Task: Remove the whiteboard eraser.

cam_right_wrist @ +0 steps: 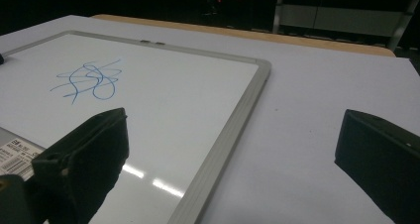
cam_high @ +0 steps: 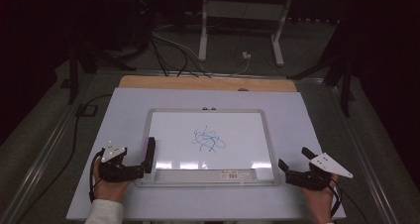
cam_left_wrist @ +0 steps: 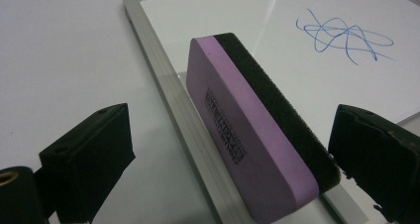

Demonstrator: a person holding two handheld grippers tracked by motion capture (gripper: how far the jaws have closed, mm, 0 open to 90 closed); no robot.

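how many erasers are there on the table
1: the purple eraser stands on its edge on the whiteboard's left frame, between the open jaws of the left gripper.

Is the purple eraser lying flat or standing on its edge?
On its edge. The eraser stands on one long side on the whiteboard's left frame, its purple face turned sideways and its black felt toward the blue scribble.

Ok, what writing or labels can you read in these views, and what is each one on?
Black stamped print on the purple side of the eraser: there, but too blurred to read.
Barcode sticker on the whiteboard bottom tray: too small to read.
Same sticker in the right gripper view: blurred digits, not legible.
Blue scribble on the whiteboard: no letters.
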